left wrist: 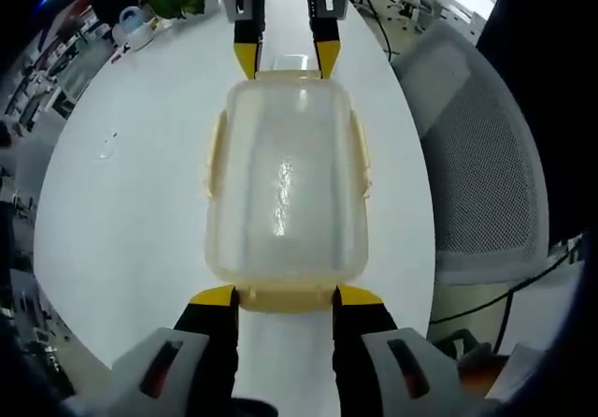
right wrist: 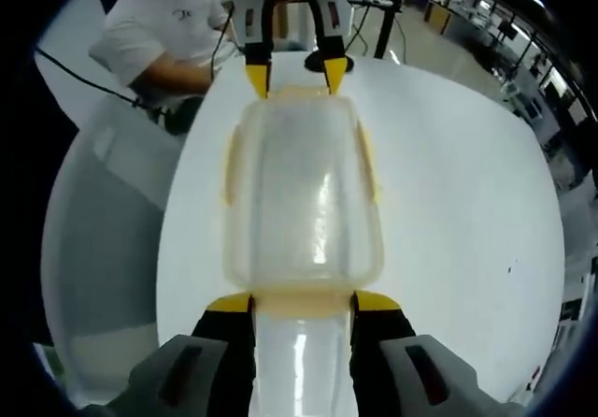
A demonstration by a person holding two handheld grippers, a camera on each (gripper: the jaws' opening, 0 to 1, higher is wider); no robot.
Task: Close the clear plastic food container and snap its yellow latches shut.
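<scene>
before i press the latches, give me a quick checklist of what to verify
1. Lid sits on the container: ok, it covers the top in both views.
2. Left gripper at the near end latch: ok, jaws open, tips either side of it.
3. Right gripper at the opposite end latch: ok, jaws open, tips flanking it.
4. Side latches snapped: cannot tell; they look splayed outward.
5. End latches snapped: cannot tell.
6. Container flat on the table: ok, no tilt seen.
</scene>
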